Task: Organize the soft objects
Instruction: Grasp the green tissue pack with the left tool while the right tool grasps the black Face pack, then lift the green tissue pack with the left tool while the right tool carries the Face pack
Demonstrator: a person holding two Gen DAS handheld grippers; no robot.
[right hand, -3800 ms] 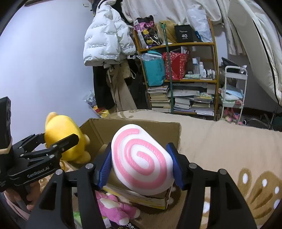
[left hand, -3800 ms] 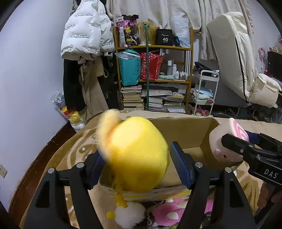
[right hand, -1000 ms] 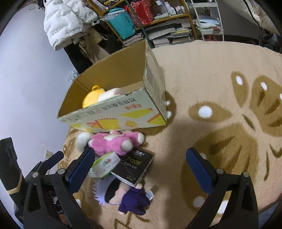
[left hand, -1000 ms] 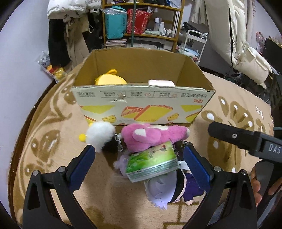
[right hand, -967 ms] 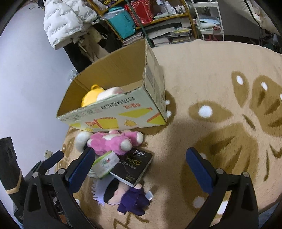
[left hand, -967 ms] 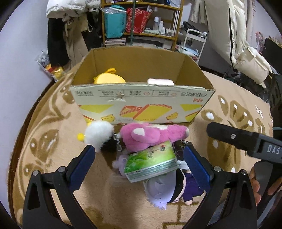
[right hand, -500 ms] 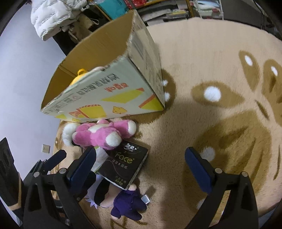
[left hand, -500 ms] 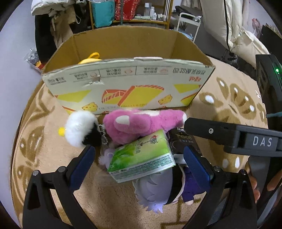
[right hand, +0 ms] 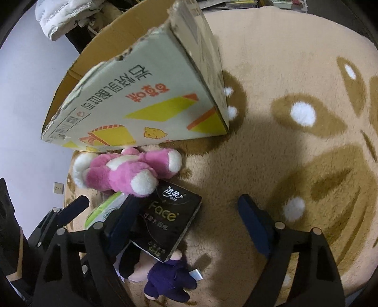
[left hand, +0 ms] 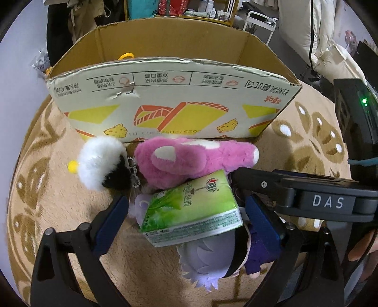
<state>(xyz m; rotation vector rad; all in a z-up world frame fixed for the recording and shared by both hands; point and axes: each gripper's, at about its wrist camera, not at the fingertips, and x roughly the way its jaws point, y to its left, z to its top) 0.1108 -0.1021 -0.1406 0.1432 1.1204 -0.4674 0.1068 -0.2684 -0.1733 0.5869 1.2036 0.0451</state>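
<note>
Tan rug (right hand: 295, 70) with brown leaf pattern and white dots covers the floor. Shelf unit (left hand: 189, 7) behind the box, white wire cart (left hand: 259, 20) beside it. White puffer jacket (right hand: 63, 14) hanging top left. Wall socket (right hand: 58, 188) low on wall.

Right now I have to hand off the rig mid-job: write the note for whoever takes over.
Left gripper: open, jaws just narrowing around the green tissue pack, not yet pressing.
Right gripper: open, also narrowing, over the black tissue pack.
Done: a yellow toy shows inside the cardboard box.
Left on the rug: both packs, pink plush, white fluffy charm, purple doll.
</note>
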